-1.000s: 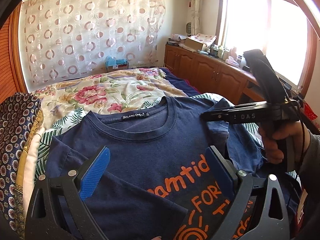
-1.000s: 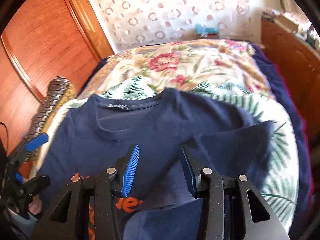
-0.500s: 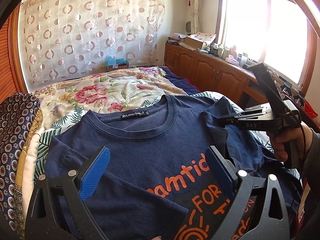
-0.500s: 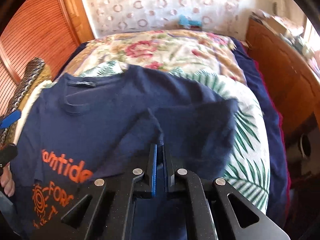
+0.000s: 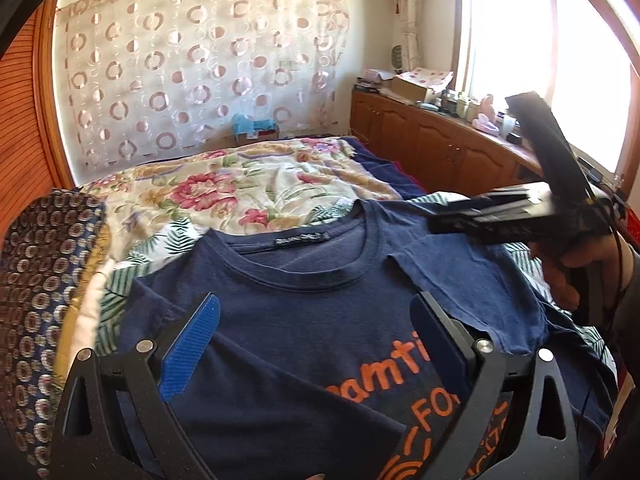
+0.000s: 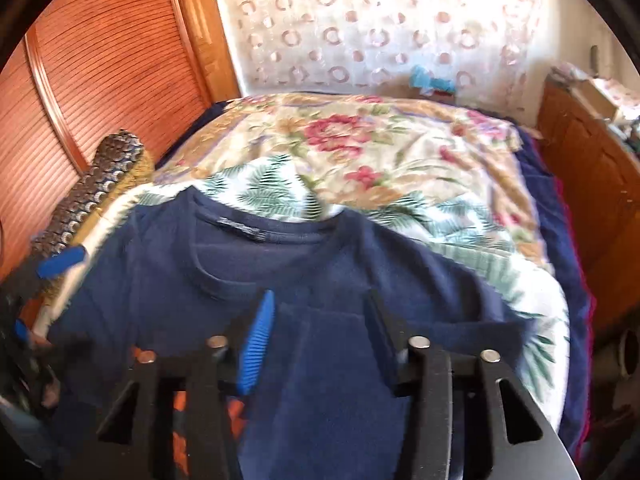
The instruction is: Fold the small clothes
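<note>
A navy T-shirt (image 5: 312,304) with orange print lies face up on the bed, collar toward the far wall. Its right sleeve (image 5: 472,276) is folded in over the chest, and its left sleeve (image 5: 280,396) is folded in too. My left gripper (image 5: 316,336) is open and empty, low over the shirt's chest. My right gripper (image 6: 320,320) is open above the folded right sleeve (image 6: 340,360), holding nothing. It also shows in the left wrist view (image 5: 480,216), hand-held at the right. The shirt (image 6: 256,264) fills the lower right wrist view.
A floral bedspread (image 5: 224,192) covers the bed beyond the shirt. A patterned cushion (image 5: 36,280) lies along the left edge. Wooden cabinets (image 5: 440,148) with clutter stand at the right under a window. A slatted wooden wardrobe (image 6: 100,64) stands at the left.
My right gripper was shut on the right sleeve half a second ago; it has let go, opened, and swung left over the shirt. The sleeve now lies folded inward. My left gripper stayed put.
</note>
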`<control>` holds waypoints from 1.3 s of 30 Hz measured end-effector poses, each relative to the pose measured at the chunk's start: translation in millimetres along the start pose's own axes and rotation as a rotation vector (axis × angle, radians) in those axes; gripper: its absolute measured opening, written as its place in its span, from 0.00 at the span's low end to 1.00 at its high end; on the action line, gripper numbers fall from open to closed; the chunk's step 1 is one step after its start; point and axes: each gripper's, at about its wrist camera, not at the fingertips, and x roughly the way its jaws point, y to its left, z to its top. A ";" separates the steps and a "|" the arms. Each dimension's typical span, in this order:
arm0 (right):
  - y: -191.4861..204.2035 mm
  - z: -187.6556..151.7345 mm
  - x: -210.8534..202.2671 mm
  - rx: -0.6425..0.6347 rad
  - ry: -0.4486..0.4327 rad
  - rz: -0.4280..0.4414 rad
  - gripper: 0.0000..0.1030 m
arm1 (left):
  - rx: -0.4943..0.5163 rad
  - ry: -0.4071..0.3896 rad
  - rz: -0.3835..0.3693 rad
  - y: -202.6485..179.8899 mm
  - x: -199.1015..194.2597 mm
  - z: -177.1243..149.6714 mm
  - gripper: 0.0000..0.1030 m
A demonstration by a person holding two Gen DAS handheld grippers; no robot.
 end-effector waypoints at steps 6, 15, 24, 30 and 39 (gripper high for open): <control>-27.3 -25.7 -7.3 0.005 0.015 -0.210 0.51 | 0.049 0.027 0.050 26.1 -16.9 9.3 0.94; -53.0 -34.1 26.6 0.061 0.034 -0.254 0.51 | 0.054 0.196 0.098 77.5 1.9 13.6 0.78; -64.0 -49.0 16.9 0.056 -0.006 -0.245 0.55 | 0.112 0.412 0.165 88.3 54.8 7.6 0.54; -62.2 -47.6 12.6 0.057 -0.005 -0.245 0.55 | 0.157 0.485 0.270 99.0 81.9 3.5 0.58; -63.4 -47.8 12.7 0.057 -0.006 -0.243 0.55 | 0.076 0.466 0.165 111.0 78.2 3.7 0.40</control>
